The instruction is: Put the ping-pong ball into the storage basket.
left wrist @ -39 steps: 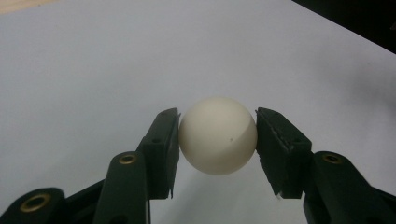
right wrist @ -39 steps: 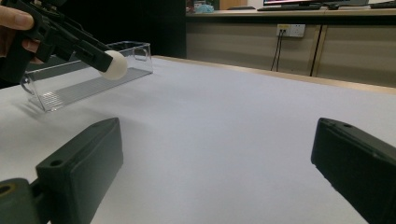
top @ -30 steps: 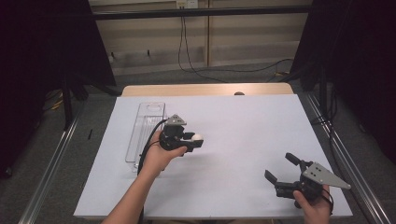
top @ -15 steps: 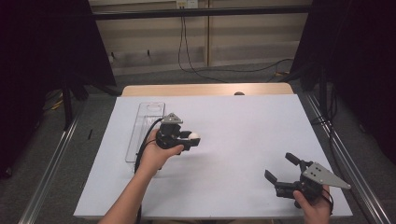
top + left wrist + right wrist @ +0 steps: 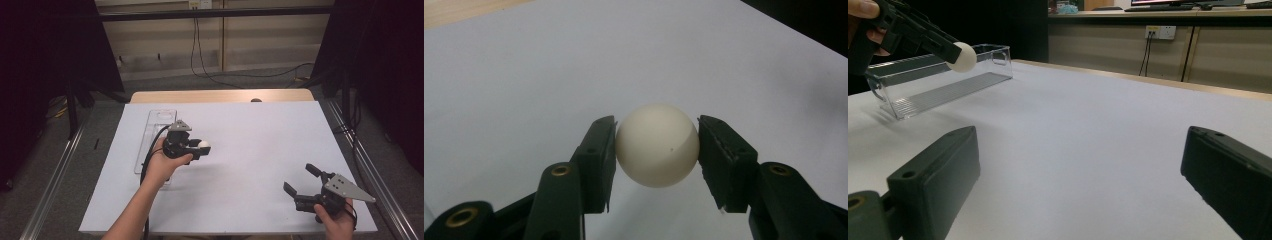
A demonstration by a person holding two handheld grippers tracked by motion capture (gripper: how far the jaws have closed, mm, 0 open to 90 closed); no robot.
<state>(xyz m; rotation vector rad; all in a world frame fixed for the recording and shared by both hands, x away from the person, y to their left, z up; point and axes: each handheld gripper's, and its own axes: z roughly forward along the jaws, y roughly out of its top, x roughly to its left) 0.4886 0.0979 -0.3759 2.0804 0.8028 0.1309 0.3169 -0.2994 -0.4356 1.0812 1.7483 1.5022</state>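
High view first: left gripper [image 5: 200, 148] has its jaws clamped on a small white round ball [image 5: 203, 145], held above the white table [image 5: 260, 140], just right of a clear plastic rectangular tray [image 5: 159, 120]. Being a sphere, the ball has no long axis or pointing direction.

Left gripper view: both jaws touch the ball's sides.

Right gripper view: right gripper [image 5: 1083, 185] wide open, holding nothing.

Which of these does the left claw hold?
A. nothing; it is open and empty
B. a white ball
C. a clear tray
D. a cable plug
B: in the left gripper view the left claw has its jaws pressed on both sides of the white ball, clear of the tray.
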